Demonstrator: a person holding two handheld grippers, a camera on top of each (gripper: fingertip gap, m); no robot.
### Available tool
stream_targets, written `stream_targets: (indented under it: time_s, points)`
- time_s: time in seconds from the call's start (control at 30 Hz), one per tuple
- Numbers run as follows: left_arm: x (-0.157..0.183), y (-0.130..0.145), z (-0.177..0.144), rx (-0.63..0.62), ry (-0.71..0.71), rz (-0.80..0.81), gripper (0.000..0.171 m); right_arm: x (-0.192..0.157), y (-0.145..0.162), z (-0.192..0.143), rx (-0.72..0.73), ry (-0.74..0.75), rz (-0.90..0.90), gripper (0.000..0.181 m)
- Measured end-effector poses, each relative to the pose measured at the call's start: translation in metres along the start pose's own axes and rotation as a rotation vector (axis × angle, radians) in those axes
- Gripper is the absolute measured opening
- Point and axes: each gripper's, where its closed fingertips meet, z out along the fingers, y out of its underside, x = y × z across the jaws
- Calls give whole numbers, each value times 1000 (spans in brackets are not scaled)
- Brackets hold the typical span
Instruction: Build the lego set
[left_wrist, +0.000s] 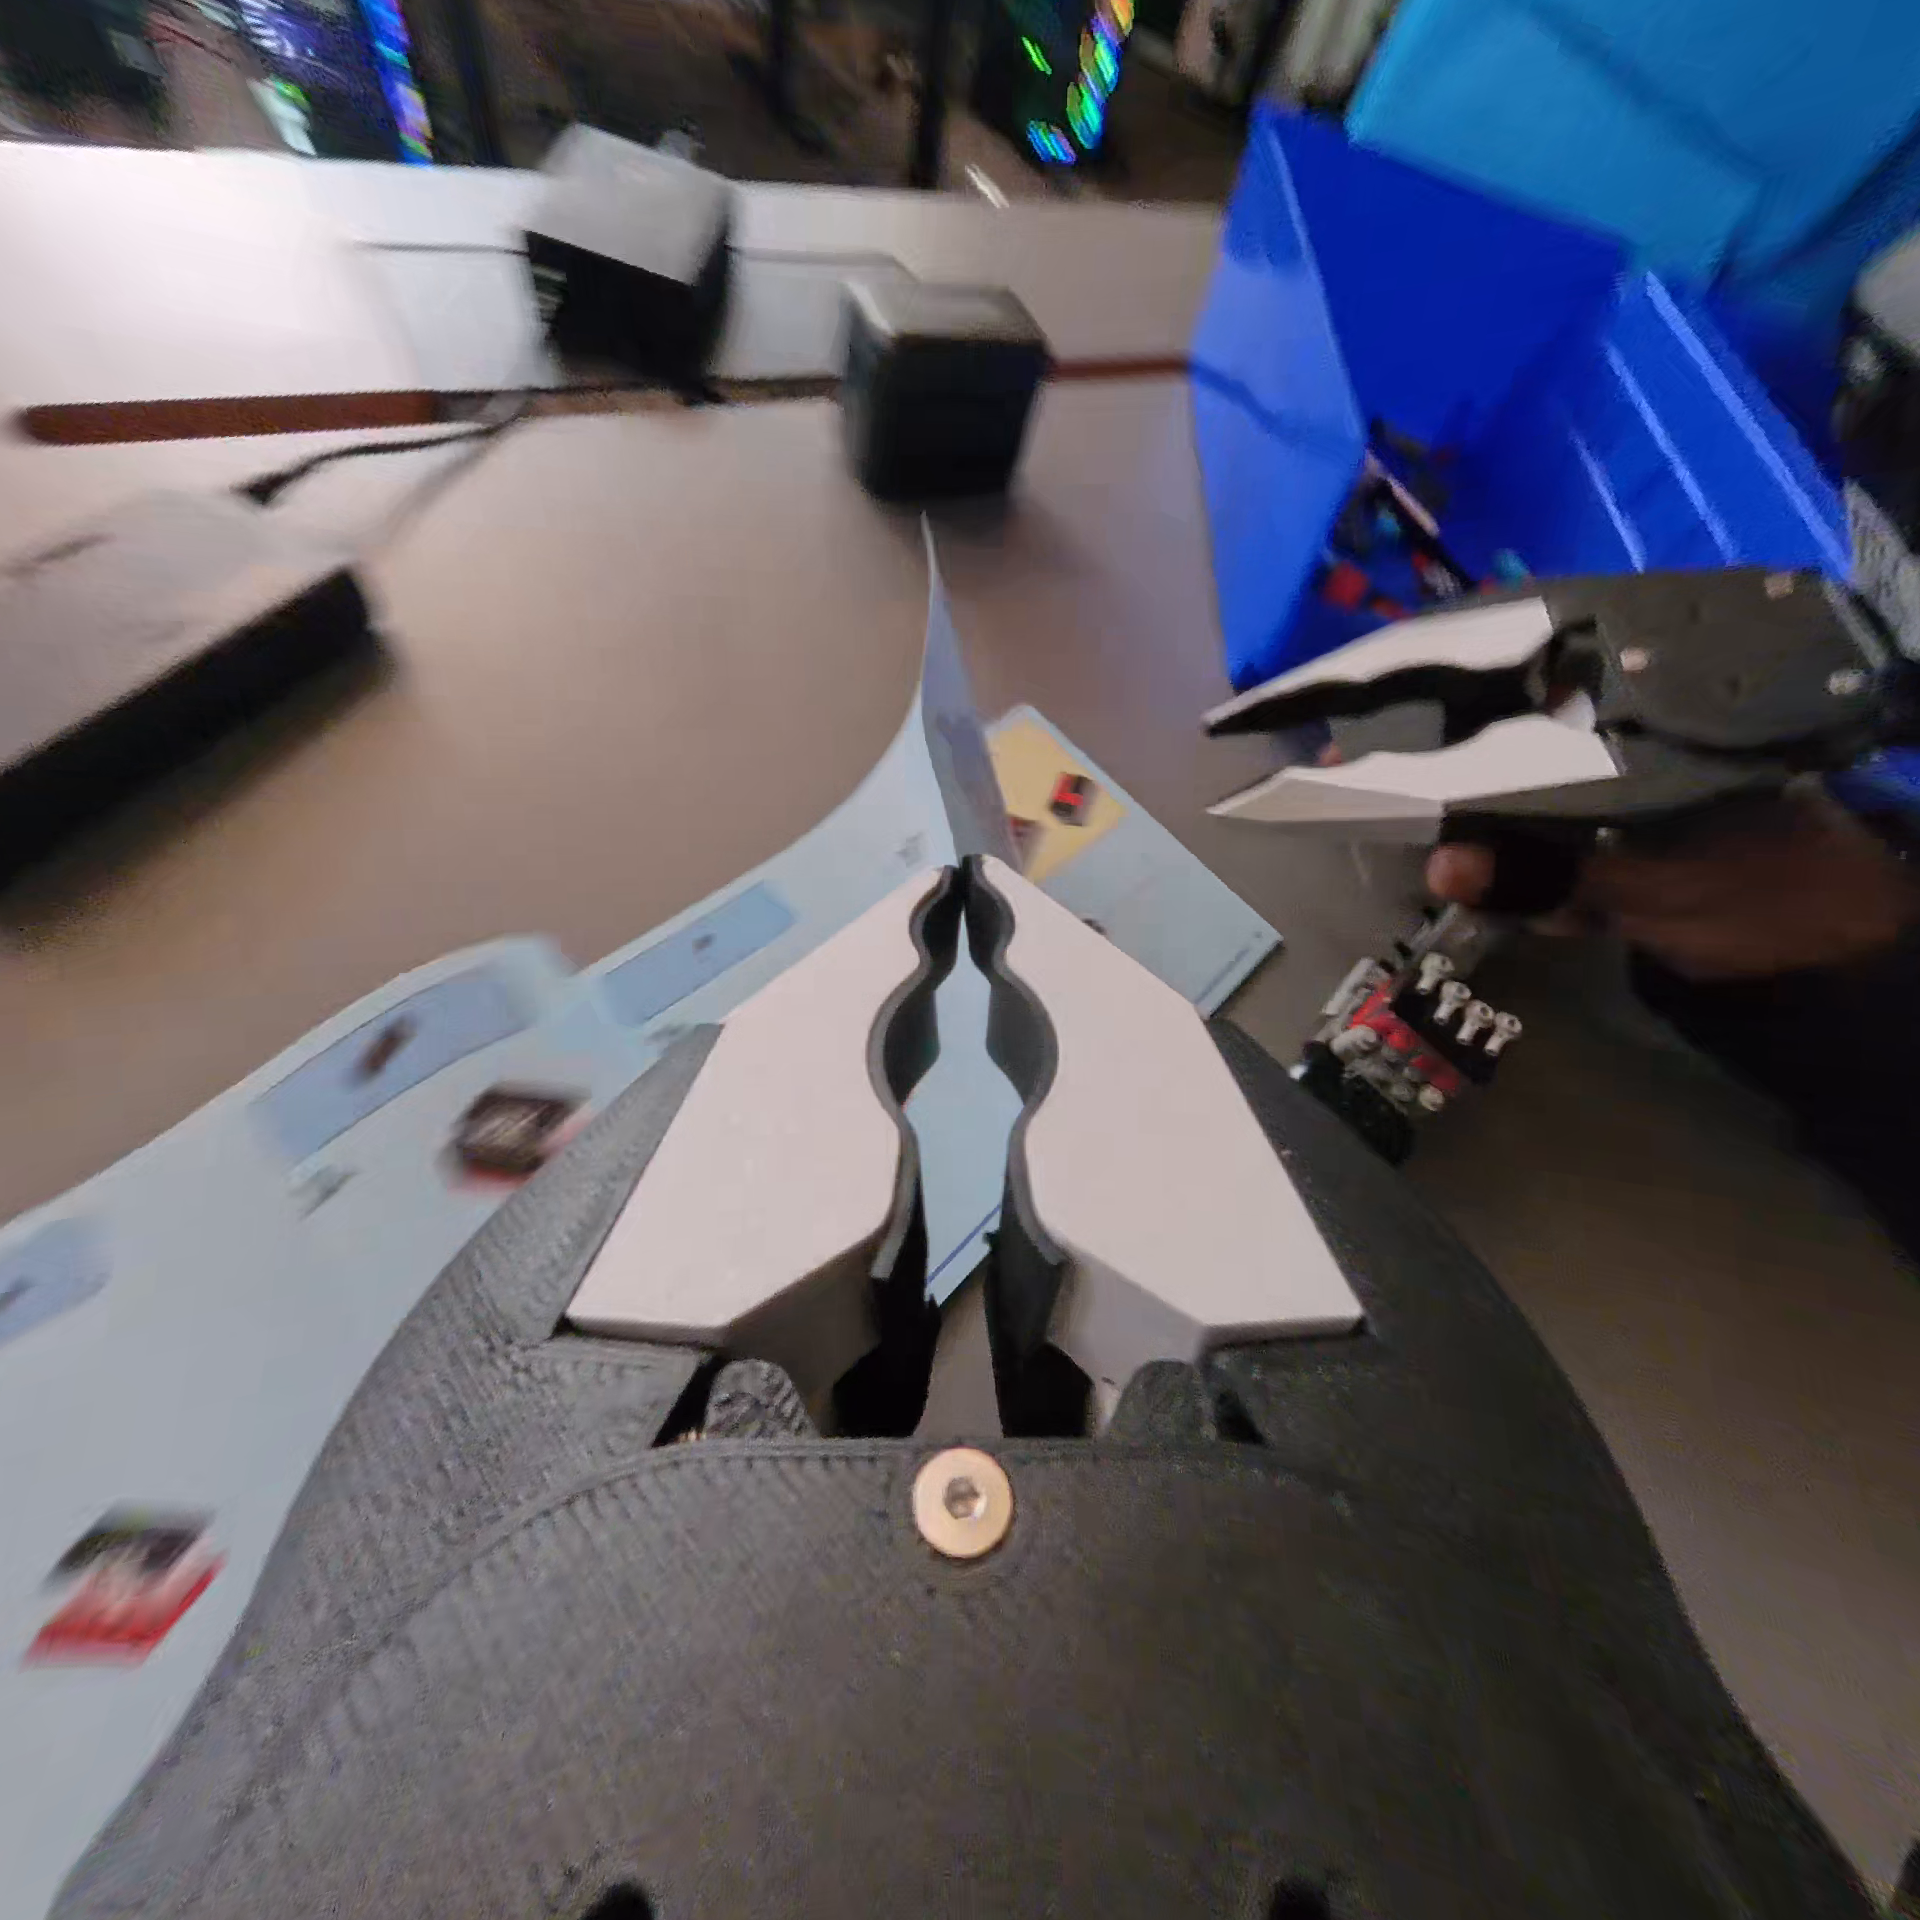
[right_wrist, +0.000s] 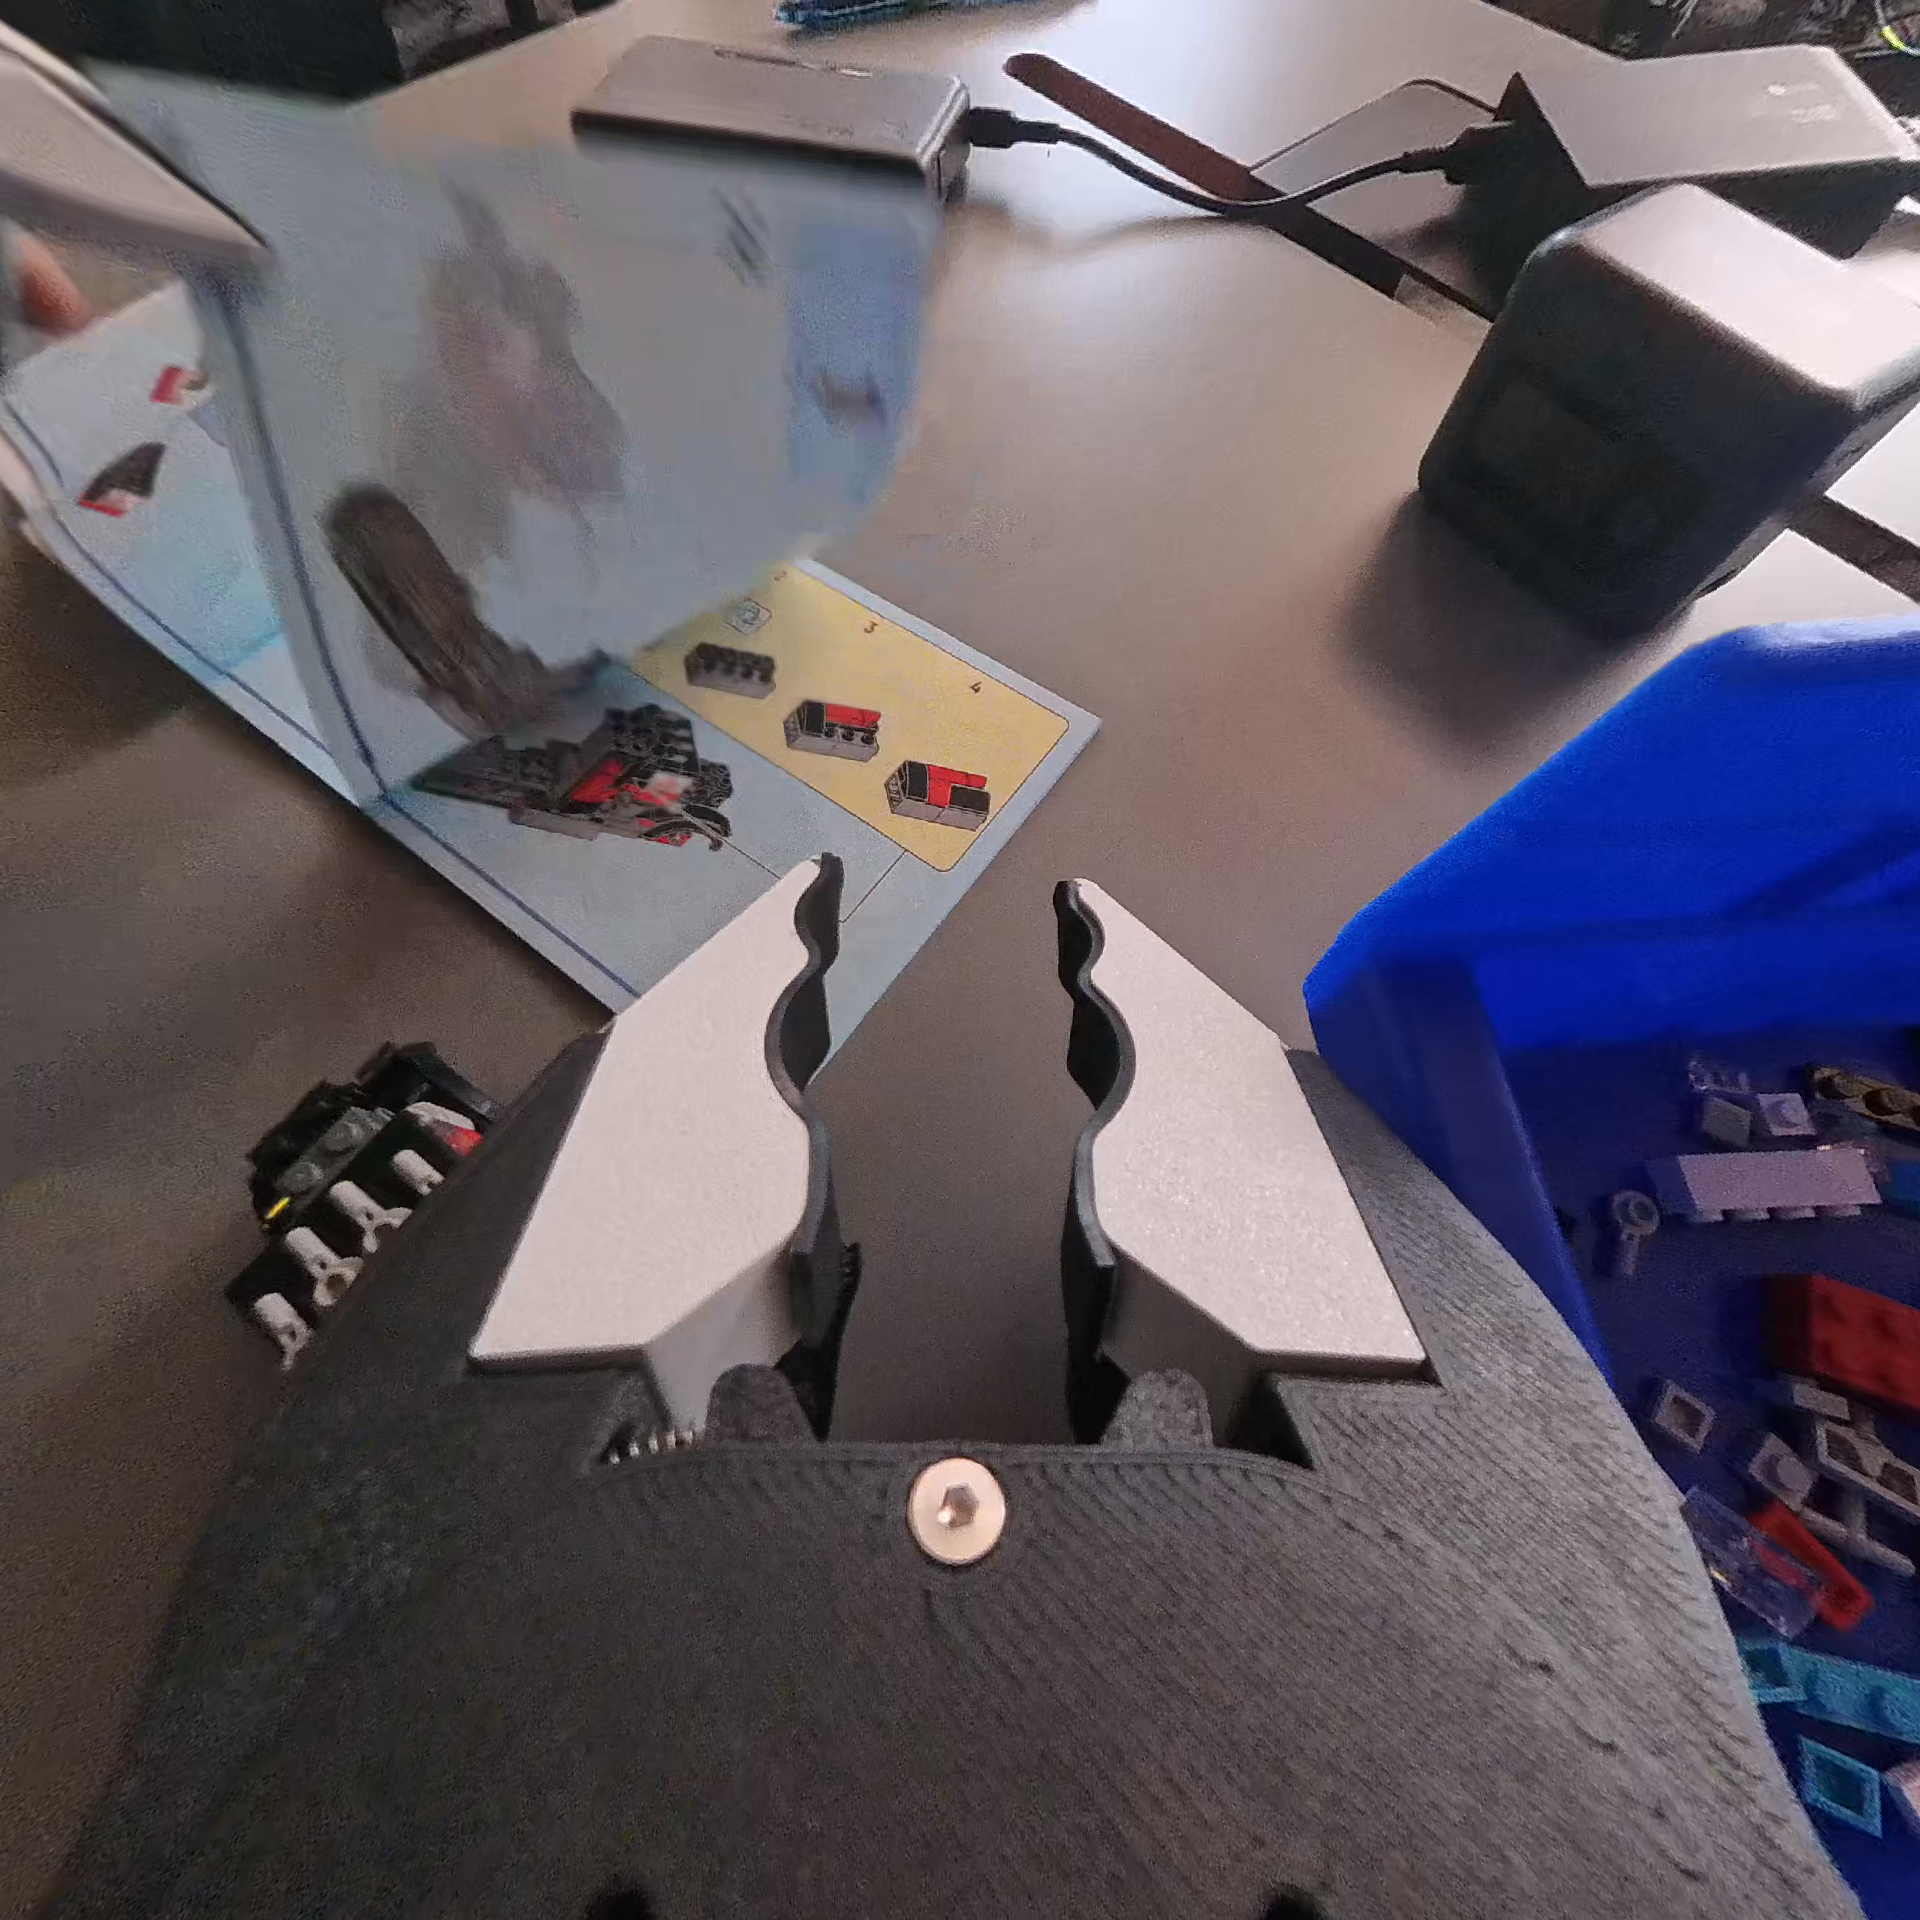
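Pinching a booklet (left_wrist: 727, 935) page, the left tongs (left_wrist: 966, 868) turn it; the right tongs (right_wrist: 940, 883) gape empty. The half-built model (right_wrist: 353, 1184) waits mid-desk (right_wrist: 1143, 520); the bin (right_wrist: 1662, 883) holds many bricks (right_wrist: 1849, 1340).

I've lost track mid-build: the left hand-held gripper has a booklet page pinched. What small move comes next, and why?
Probably carry the page over and lay it flat, then release. The left hand-held gripper is shut on its edge, and the page stands upright, blurred, partly covering the instruction booklet. The right hand-held gripper is open and empty near the partly built model and the blue bin, so picking parts can wait for the new step.
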Motion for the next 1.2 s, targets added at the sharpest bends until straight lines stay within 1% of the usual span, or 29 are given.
stream_targets:
  time_s: [0.1, 0.17, 0.23, 0.33, 0.4, 0.43, 0.47, 0.5, 0.57, 0.63, 0.7, 0.77, 0.83, 0.93, 1.03, 1.07, 1.1, 1.17, 1.2]
  points:
    - [-50, 4, -53, 116, -96, -140, 2, 0, 0, -2, 7, -7, 5, 44]
    - [-84, 19, -86, 170, -170, -236, 2, 0, -1, -2, 12, -8, 7, 44]
    - [-110, 41, -113, 203, -223, -333, 2, 0, -1, -2, 12, -10, 9, 44]
    - [-134, 76, -139, 205, -306, -432, 2, -1, -1, -2, 9, -9, 5, 44]
    - [-140, 94, -146, 184, -350, -450, 2, -1, 0, -1, 7, -8, 3, 44]
    - [-141, 98, -148, 182, -360, -457, 2, -1, 0, -1, 6, -6, 4, 44]
    - [-140, 96, -150, 200, -349, -461, 4, 0, 0, -1, 5, -5, 6, 44]
    - [-140, 97, -151, 193, -355, -458, 7, 0, 0, -1, 4, -3, 8, 44]
    - [-145, 106, -150, 123, -403, -432, 18, 1, 0, 0, 1, -1, 11, 44]
    - [-144, 107, -149, 107, -400, -412, 21, 1, 0, 0, 2, 3, 14, 44]
    - [-144, 109, -151, 101, -403, -414, 30, 2, 0, -1, 3, 4, 16, 44]
    - [-141, 101, -156, 135, -394, -392, 32, 2, 0, -1, 5, 4, 19, 44]
    - [-120, 81, -152, 191, -300, -365, 33, 2, 0, -1, 5, 2, 22, 44]
    - [-74, 51, -127, 215, -124, -275, 39, 1, 0, 0, -2, 0, 15, 44]
    - [-30, 34, -90, 188, 15, -188, 43, 0, 1, 1, -10, 2, 4, 44]
    - [-20, 34, -77, 163, 43, -171, 44, 0, 1, 1, -9, 3, 3, 44]
    - [-17, 40, -65, 116, 38, -167, 44, 0, 1, 0, -8, 2, 4, 44]
    - [-29, 66, -48, -21, -56, -188, 43, 0, 2, -1, -5, -2, 11, 44]
    - [-36, 74, -47, -45, -102, -193, 44, 0, 1, -1, -2, -5, 16, 44]
